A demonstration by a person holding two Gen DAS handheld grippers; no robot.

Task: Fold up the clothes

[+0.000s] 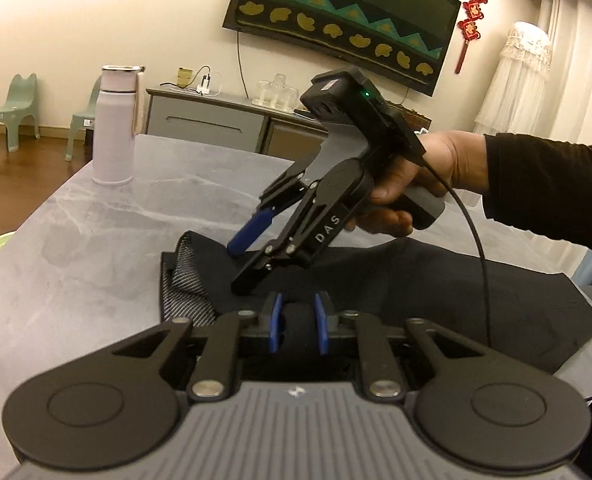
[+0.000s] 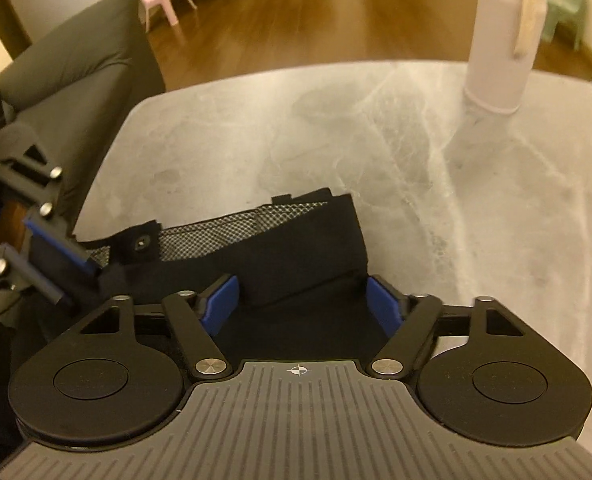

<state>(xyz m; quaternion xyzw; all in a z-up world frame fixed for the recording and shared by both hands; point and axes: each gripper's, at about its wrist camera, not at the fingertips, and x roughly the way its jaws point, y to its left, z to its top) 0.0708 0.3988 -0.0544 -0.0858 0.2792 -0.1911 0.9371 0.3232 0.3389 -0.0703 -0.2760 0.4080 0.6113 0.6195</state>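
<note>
At the marble counter [image 2: 336,128], we hold our left gripper [image 1: 298,322] nearly closed on a fold of the dark garment [image 1: 396,280] while our right gripper [image 1: 241,258], fingers spread, presses down at twelve o'clock, apparently to steady it.

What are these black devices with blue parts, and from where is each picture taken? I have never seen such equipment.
They are hand-held grippers, one in each of a person's hands; no robot arm is present. Each carries a camera looking along its two blue-padded fingers. The left camera shows the left gripper, nearly closed around dark cloth, and the person's hand holding the open right gripper. The right camera looks over the open right gripper. On the grey marble table lies a dark garment with mesh lining, and a pale bottle stands farther away.
</note>
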